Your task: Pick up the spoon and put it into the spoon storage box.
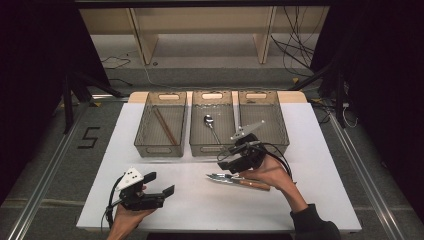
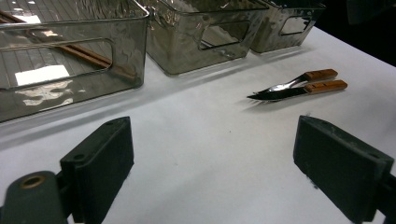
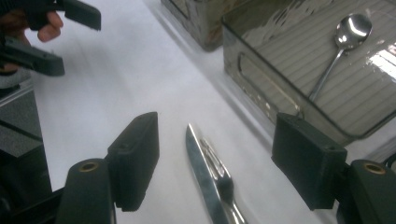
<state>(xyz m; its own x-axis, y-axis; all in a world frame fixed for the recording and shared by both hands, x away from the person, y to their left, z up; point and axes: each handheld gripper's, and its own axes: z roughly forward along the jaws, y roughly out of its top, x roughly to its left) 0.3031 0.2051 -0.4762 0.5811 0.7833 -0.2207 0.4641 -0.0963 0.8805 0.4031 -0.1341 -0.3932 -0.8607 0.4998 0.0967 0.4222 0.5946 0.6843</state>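
Hovering right gripper (image 1: 226,162), jaws spread wide with nothing clamped, over knife (image 3: 201,175) and fork (image 3: 218,171) lying side by side on white table (image 1: 200,200) near middle bin (image 1: 212,145); left gripper (image 1: 160,185) open, empty.

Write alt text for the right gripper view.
The right gripper hangs with open jaws over a knife and fork lying side by side on the white table. Beyond, a spoon lies in a clear bin.
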